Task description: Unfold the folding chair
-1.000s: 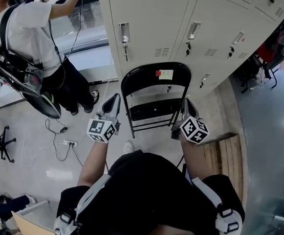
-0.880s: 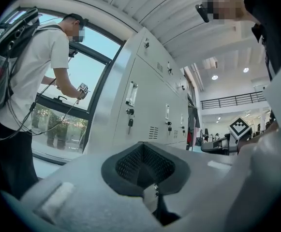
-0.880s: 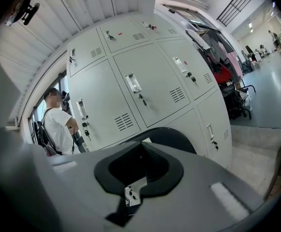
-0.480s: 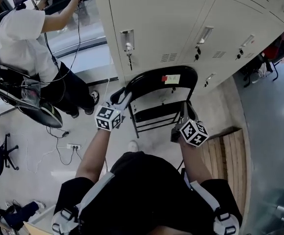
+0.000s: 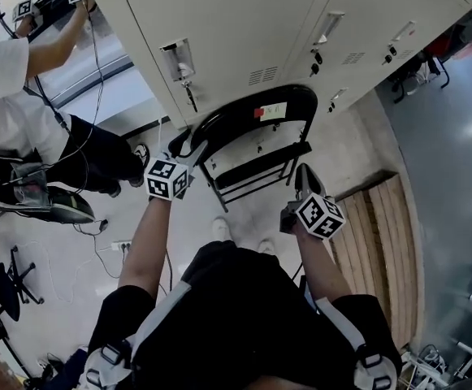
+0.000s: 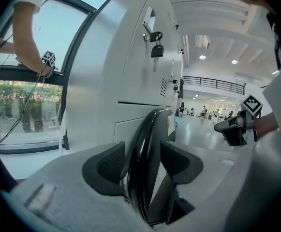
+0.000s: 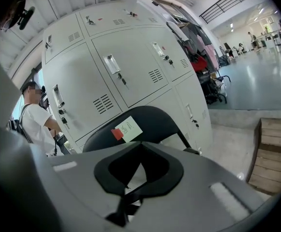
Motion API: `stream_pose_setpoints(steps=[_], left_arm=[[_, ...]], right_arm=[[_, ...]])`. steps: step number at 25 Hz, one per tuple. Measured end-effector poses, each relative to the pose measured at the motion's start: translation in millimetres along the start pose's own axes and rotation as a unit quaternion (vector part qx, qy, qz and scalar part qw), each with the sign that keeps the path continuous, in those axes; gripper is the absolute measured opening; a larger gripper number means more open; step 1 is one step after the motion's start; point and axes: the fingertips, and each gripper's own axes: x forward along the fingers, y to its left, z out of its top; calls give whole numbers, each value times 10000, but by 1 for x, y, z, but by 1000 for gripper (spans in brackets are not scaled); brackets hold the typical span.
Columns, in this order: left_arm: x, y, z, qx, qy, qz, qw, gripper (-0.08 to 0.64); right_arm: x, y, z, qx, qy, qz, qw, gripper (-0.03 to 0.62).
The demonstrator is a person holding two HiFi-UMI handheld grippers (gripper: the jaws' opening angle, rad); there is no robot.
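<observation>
Lockers [image 5: 244, 31] behind folding chair [image 5: 260, 169]; left hand-held gripper [image 6: 144, 161] just opened around backrest [image 6: 145, 134], right hand-held gripper [image 7: 140, 149] closed.

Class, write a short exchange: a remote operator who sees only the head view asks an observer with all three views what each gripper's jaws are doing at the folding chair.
Operator: My left gripper sits at the upper corner of the folding chair. Is the frame between its jaws?
Observer: Yes; they have just been opening, and the black frame edge stands in the gap, unclamped.
Operator: And the right gripper?
Observer: Its jaws are together on nothing; the chair back lies beyond them.
</observation>
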Motion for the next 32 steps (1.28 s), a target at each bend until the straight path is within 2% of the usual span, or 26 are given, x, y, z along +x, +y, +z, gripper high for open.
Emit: stream_pose_setpoints(steps=[7, 13, 19, 21, 24, 29, 32], left_arm=[[19, -4, -6, 302, 253, -454, 9982, 235], [36, -18, -10, 503, 444, -832, 9943, 234], [45, -24, -3, 680, 381, -849, 9933, 232], [46, -22, -4, 676, 403, -824, 9935, 196], [45, -23, -5, 655, 417, -850, 9934, 188], [32, -42, -5, 728, 272, -1030, 9916, 176], [23, -57, -6, 767, 203, -1137, 9903, 169]], right_arm=[[-3, -15, -22, 135, 129, -369, 9991, 5], [10, -19, -54, 343, 398, -511, 9973, 5], [21, -18, -79, 398, 666, -539, 9955, 6], [26, -19, -85, 464, 730, -541, 9948, 6], [31, -23, -95, 663, 818, -605, 9926, 6], [39, -33, -126, 1373, 1100, -929, 9800, 103], [44, -35, -149, 1595, 1287, -1094, 9726, 176]])
